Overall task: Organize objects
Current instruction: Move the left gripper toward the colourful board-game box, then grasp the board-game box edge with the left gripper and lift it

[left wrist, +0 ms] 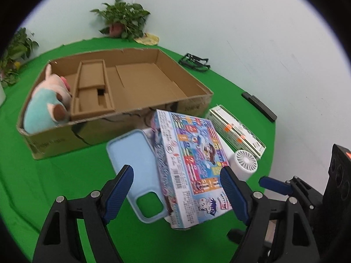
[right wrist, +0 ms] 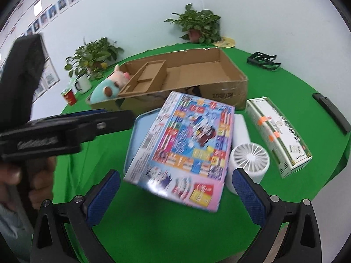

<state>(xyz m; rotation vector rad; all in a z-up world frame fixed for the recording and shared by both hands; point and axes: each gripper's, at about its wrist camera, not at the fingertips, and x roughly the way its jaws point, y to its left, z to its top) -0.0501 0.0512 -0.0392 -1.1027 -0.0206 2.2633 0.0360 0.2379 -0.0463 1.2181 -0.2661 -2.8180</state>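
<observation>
Early stage, most of the sorting is left. Open brown cardboard tray-box (left wrist: pixel 122 83) sits on green cloth table (left wrist: pixel 54 175); only one item is in it: pink-and-light-blue plush pig toy (left wrist: pixel 47 103), at the box's left end, leaning on the wall beside the cardboard insert (left wrist: pixel 92 87). The rest of the box floor is bare.

Still outside, clustered just in front of the box's near wall:
- colourful printed flat carton (right wrist: pixel 188 149), tilted, one edge propped up on neighbours, overlapping the phone case
- pale blue silicone phone case (left wrist: pixel 136 166), flat on the cloth, partly under the carton
- small white round fan (right wrist: pixel 250 160), touching the carton's right side
- long white-and-green box with orange tape tabs (right wrist: pixel 278 131), just right of the fan

So one item looks stowed and four wait.

Left gripper (left wrist: pixel 176 188): jaws spread wide, holding nothing, straddling the carton and phone case from above; contact cannot be told. Right gripper (right wrist: pixel 177 192): also wide, nothing held, near the carton's near edge. Both seem aimed at the carton, likely next to go.

Potted plants (right wrist: pixel 197 26), black frame (right wrist: pixel 263 60) and black bar (right wrist: pixel 331 111) sit apart on the table; whether they count as task items is unclear.
</observation>
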